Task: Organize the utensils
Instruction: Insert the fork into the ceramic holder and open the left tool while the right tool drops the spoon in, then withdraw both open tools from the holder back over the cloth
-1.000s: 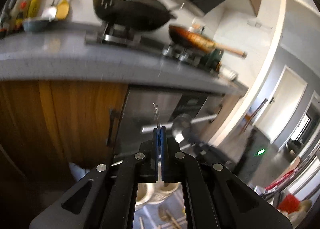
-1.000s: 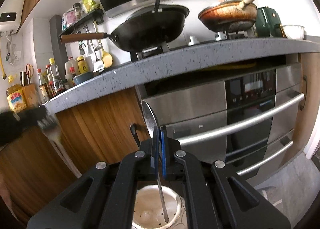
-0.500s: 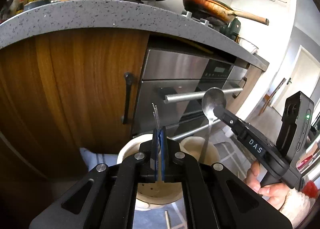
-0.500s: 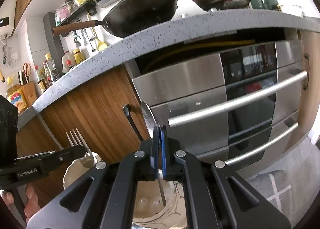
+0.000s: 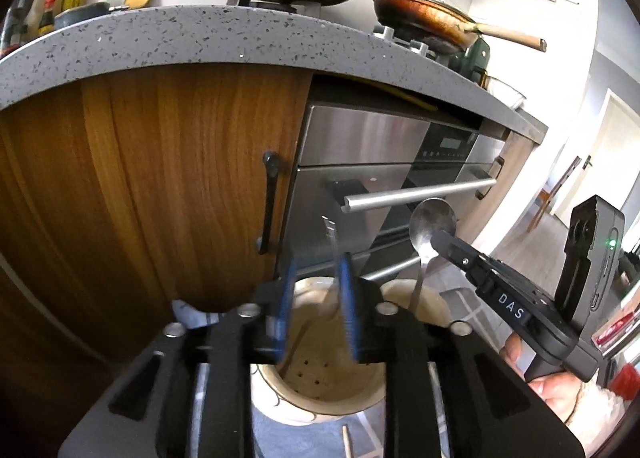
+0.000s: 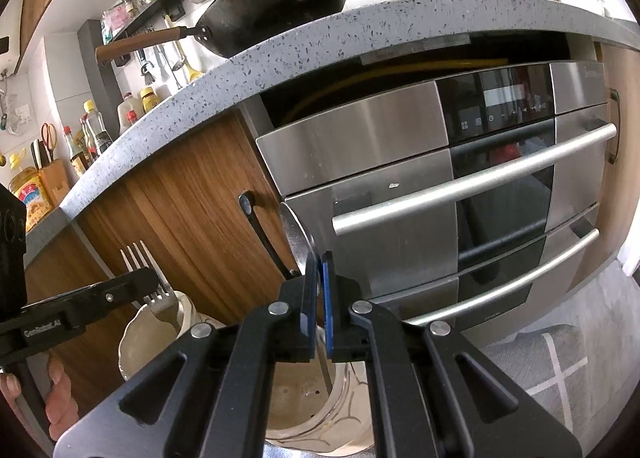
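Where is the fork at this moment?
In the left wrist view, the fork stands between the opened left gripper fingers, above the left holder, beside the spoon.

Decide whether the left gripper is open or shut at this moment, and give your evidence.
Open. The left gripper's blue pads stand apart, with the fork loose between them above the ceramic holder.

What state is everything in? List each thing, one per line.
Left gripper: open, fingers either side of the fork.
Right gripper: shut on the spoon.
Fork: upright, tines up, handle down in the first cup.
Spoon: upright, bowl up, handle down in the second cup.
Oven door: shut.
Cupboard door: shut.
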`<state>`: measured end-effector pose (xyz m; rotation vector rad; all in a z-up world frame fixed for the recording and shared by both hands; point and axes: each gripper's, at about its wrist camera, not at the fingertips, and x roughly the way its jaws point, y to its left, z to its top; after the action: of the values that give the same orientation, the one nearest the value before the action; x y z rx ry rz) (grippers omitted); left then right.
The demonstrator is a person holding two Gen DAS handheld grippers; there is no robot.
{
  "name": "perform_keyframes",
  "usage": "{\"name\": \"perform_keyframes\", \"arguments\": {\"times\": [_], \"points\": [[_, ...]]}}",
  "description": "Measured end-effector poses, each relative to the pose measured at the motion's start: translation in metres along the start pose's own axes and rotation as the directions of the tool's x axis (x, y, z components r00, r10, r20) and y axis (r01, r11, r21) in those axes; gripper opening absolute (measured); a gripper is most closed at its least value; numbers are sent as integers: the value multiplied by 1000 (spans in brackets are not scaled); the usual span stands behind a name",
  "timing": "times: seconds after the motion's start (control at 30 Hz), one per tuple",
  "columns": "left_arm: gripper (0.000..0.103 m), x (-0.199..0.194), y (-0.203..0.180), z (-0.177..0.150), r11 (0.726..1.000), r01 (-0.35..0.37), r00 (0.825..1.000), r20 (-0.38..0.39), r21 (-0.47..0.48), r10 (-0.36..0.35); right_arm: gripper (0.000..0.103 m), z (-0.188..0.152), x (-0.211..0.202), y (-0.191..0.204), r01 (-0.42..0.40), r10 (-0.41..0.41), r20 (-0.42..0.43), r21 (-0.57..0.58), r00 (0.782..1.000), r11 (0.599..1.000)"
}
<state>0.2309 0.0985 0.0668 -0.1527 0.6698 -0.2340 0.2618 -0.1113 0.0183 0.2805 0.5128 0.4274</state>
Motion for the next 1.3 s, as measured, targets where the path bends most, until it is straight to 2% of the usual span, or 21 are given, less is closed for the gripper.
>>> {"name": "perform_keyframes", "arguments": {"times": [0.13,0.2,0.23,0.27,0.33,0.37,0.43,0.53,0.57,0.63,0.77,0.9,1.1,1.3], "points": [[27,-1,0,0,1000,-7,1000,1,1,7,5,1,-1,0,-3,3,-9,1,1000,1000],[31,-3,-1,1,1000,-10,1000,4,3,10,18,2,-5,0,-8,8,-2,2,1000,1000],[39,-5,-2,0,1000,-14,1000,8,4,14,34,3,-6,0,-13,13,2,6,1000,1000],[43,-7,-3,1,1000,-19,1000,15,7,19,40,4,-10,-1,-20,20,6,12,1000,1000],[57,-12,-5,1,1000,-23,999,28,10,23,41,6,-15,-2,-12,12,1,9,1000,1000],[59,-15,-6,1,999,-28,999,34,14,28,47,6,-18,-2,-12,12,1,12,1000,1000],[71,-20,-8,-1,999,-39,998,45,24,38,56,6,-27,-5,-13,13,1,20,1000,1000],[81,-33,-15,-5,997,-65,995,75,50,61,65,4,-40,-7,4,-4,-6,5,1000,1000],[83,-38,-18,-7,995,-82,993,86,64,77,71,3,-46,-9,13,-13,-9,-7,1000,1000],[93,-49,-24,-11,988,-125,987,116,91,114,77,0,-60,-12,28,-28,-11,-24,1000,999],[96,-67,-30,-23,978,-168,978,144,124,150,90,-7,-86,-18,57,-58,-6,-59,998,997],[98,-76,-34,-40,976,-167,981,126,141,149,97,-18,-115,-24,111,-110,14,-115,994,987],[98,-74,-33,-71,977,-154,987,64,145,146,97,-38,-139,-43,179,-184,-18,-159,983,971],[98,-61,-39,-104,952,-229,973,32,206,227,97,-59,-151,-74,262,-275,-48,-182,960,948]]}}
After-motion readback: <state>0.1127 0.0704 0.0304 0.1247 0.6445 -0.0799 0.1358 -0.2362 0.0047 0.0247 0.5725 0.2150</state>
